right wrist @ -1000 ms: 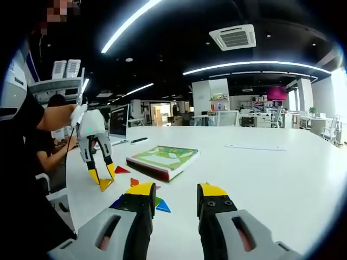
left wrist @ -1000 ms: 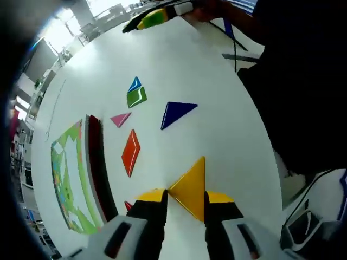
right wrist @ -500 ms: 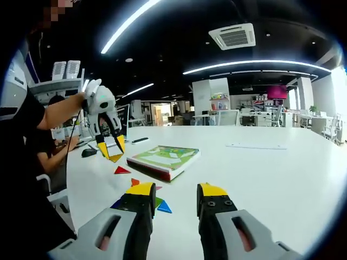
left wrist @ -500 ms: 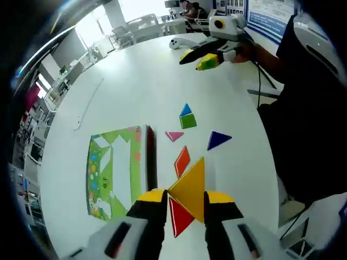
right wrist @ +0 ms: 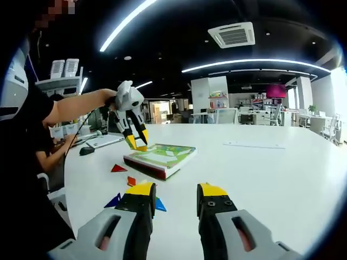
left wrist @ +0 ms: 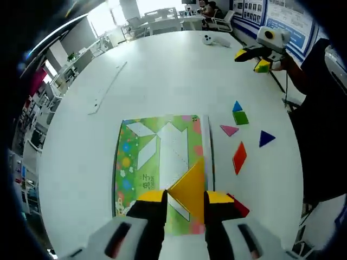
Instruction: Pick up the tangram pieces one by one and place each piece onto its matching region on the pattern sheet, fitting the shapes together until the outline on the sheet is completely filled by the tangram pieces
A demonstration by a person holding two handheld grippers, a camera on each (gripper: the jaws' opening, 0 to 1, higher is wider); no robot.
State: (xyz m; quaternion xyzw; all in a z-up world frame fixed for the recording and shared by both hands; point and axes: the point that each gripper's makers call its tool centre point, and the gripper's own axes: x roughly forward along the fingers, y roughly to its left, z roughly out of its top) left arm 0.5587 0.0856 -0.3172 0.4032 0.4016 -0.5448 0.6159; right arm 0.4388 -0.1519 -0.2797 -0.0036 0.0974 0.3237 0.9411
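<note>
Left gripper view looks steeply down on the pattern sheet [left wrist: 157, 162]; right gripper view sees it sidelong, seemingly farther off.

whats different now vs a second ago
The left gripper, shut on the yellow triangle throughout, has risen from the table by the loose pieces and swung over the pattern sheet. The red triangle, orange piece and the other loose pieces lie where they were. The right gripper stays open and empty.

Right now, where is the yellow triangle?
In the left gripper view the yellow triangle is held between the left gripper's jaws, above the pattern sheet's right part, with the red piece on the table just to its right.
</note>
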